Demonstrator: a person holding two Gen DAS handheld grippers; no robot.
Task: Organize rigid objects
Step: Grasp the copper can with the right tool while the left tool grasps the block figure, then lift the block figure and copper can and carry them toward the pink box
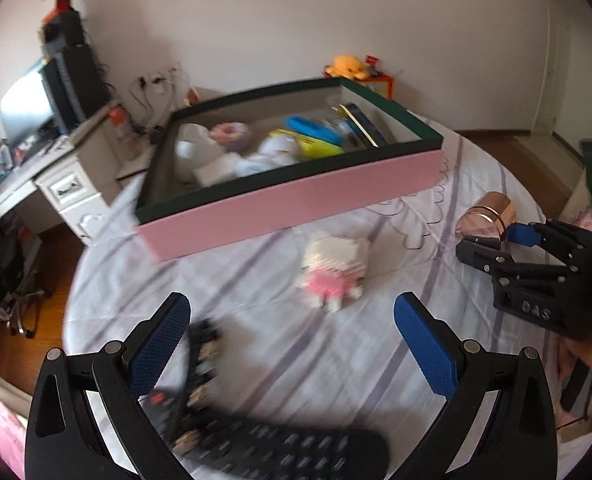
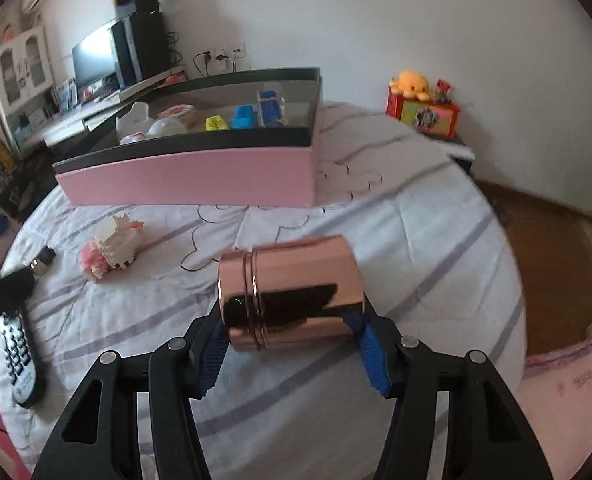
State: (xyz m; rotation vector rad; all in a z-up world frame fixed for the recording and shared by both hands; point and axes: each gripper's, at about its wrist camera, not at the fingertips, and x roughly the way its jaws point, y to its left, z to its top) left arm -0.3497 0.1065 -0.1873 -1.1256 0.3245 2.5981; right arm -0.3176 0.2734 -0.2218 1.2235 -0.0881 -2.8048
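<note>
My right gripper (image 2: 291,322) is shut on a shiny copper-coloured tin (image 2: 296,292), its blue pads pressing on the tin's two ends just above the bed. From the left wrist view the same tin (image 1: 490,212) shows at the right in that gripper (image 1: 504,242). My left gripper (image 1: 291,304) is open and holds nothing. It hangs over a black remote control (image 1: 296,452) and a black clip-like thing (image 1: 201,364). A white and pink brick-built toy (image 1: 334,274) lies beyond its fingertips. Behind it stands a pink box (image 1: 296,204) with a dark rim and several items inside.
The bed's striped white sheet (image 2: 396,240) drops off to a wooden floor (image 2: 556,240) at the right. A desk with a monitor (image 1: 27,108) stands at the left behind the box. An orange plush (image 2: 412,82) sits on a red box by the wall.
</note>
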